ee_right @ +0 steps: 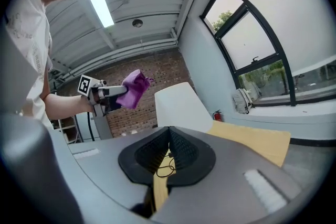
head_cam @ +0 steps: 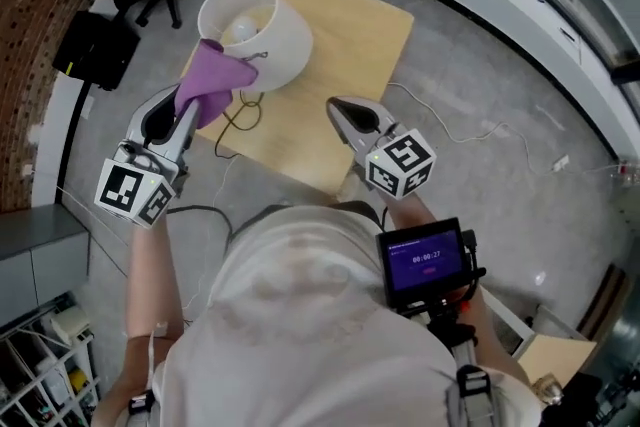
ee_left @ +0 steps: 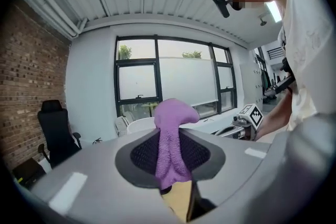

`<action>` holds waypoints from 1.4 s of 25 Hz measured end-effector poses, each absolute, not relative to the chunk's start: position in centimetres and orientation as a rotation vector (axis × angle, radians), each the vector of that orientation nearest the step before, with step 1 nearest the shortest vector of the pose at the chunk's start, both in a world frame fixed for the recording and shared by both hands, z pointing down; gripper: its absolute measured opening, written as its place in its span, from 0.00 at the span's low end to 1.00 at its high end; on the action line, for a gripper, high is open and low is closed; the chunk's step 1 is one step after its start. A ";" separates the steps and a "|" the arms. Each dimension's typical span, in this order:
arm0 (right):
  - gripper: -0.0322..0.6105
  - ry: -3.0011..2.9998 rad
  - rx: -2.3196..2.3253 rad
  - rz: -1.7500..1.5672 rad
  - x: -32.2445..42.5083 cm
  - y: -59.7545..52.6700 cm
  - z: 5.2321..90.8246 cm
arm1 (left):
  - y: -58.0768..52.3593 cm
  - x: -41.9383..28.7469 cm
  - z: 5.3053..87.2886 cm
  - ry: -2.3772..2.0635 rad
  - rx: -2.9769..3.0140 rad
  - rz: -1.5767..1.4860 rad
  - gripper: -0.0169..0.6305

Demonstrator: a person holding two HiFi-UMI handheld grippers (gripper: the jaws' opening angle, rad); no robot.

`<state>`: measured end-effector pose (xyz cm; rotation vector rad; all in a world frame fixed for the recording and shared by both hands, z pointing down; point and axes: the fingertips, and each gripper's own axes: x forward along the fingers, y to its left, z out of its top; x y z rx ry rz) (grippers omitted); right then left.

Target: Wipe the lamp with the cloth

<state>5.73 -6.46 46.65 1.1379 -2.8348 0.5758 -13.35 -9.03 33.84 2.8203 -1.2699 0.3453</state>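
- Left gripper (head_cam: 186,120): jaws partly closed and clamped on a purple fleecy cloth (head_cam: 215,80). The bunched end sticks out past the tips, long axis along the jaws, aimed at the lamp, probably so a free wad meets it.
- White fabric-shaded lamp (head_cam: 268,33): upright on a pale wooden table (head_cam: 350,25), axis vertical, open top upward. The cloth is at its near rim; contact uncertain.
- Right gripper (head_cam: 338,107): jaws together, empty, held clear, likely spare.

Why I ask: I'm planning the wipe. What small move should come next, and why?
Probably ease the left gripper toward the lampshade until the cloth meets its side. The cloth is clamped in those jaws, and the right gripper view shows a gap between cloth and lampshade.
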 end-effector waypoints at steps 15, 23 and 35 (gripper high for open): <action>0.07 -2.771 1.216 0.476 -2.0 2.5 43.8 | -1.4 -19.7 44.3 -1.204 2.552 0.205 0.17; 0.07 -2.712 1.303 0.469 -3.4 6.9 43.9 | 2.3 -19.1 45.6 -1.059 2.654 0.219 0.17; 0.07 -2.698 1.377 0.445 -4.1 8.5 44.0 | 3.7 -19.1 46.6 -1.005 2.705 0.245 0.17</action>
